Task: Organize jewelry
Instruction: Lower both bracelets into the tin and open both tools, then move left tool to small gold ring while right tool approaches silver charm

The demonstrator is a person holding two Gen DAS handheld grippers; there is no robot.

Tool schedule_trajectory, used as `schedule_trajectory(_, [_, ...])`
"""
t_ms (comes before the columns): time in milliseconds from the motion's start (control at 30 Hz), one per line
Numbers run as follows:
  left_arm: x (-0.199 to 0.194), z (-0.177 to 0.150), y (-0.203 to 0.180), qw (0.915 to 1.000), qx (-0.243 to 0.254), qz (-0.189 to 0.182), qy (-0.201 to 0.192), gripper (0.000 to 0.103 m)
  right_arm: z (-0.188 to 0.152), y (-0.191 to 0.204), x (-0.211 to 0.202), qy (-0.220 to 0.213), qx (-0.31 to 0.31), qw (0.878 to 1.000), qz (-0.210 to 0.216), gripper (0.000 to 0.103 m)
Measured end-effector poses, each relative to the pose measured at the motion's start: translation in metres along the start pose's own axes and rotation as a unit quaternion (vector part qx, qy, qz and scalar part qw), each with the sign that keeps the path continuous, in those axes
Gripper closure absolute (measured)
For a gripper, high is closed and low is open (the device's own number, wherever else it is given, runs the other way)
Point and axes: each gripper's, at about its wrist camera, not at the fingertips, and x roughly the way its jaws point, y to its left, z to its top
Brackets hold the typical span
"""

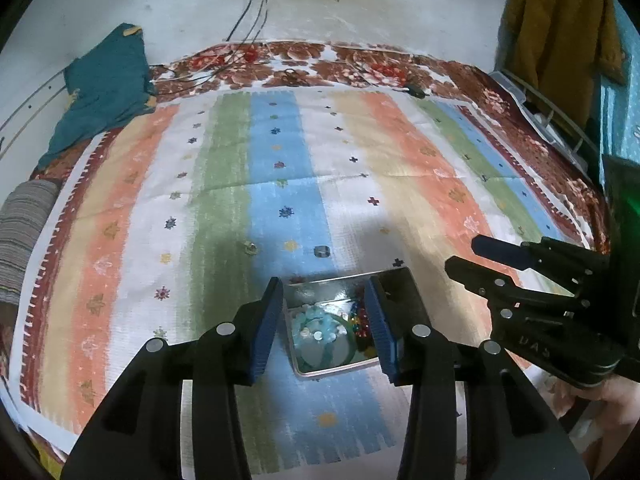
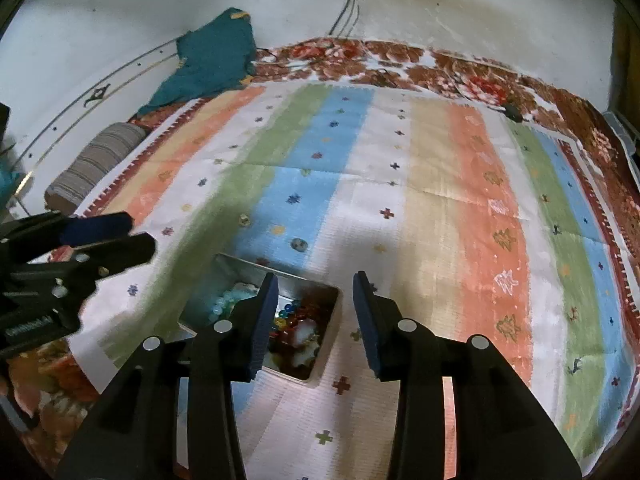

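Observation:
A shiny metal tin (image 1: 340,370) (image 2: 330,344) sits on the striped cloth, holding pale blue beads and a green bangle (image 1: 326,338) on one side and red and coloured beads (image 2: 298,334) on the other. My left gripper (image 1: 322,328) is open and empty, hovering over the tin. My right gripper (image 2: 316,320) is open and empty, just above the tin's right part; it also shows in the left wrist view (image 1: 464,254). Two small jewelry pieces lie on the cloth beyond the tin: a ring-like one (image 1: 252,247) (image 2: 243,220) and a dark round one (image 1: 322,251) (image 2: 298,245).
The striped cloth (image 1: 360,168) covers a floral bedspread (image 1: 304,64). A teal garment (image 1: 104,80) and a striped bolster (image 2: 96,164) lie at the left edge by the wall. Cables (image 1: 252,4) hang down the wall. A yellow garment (image 1: 560,28) hangs at the right.

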Motion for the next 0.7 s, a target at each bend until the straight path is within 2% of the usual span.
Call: schedule_trajectory(700, [0.014,0.008,0.028,0.999,-0.035,0.023,0.016,0.051,0.011,0.002,0.024,0.032,-0.015,0.999,-0.002,0.052])
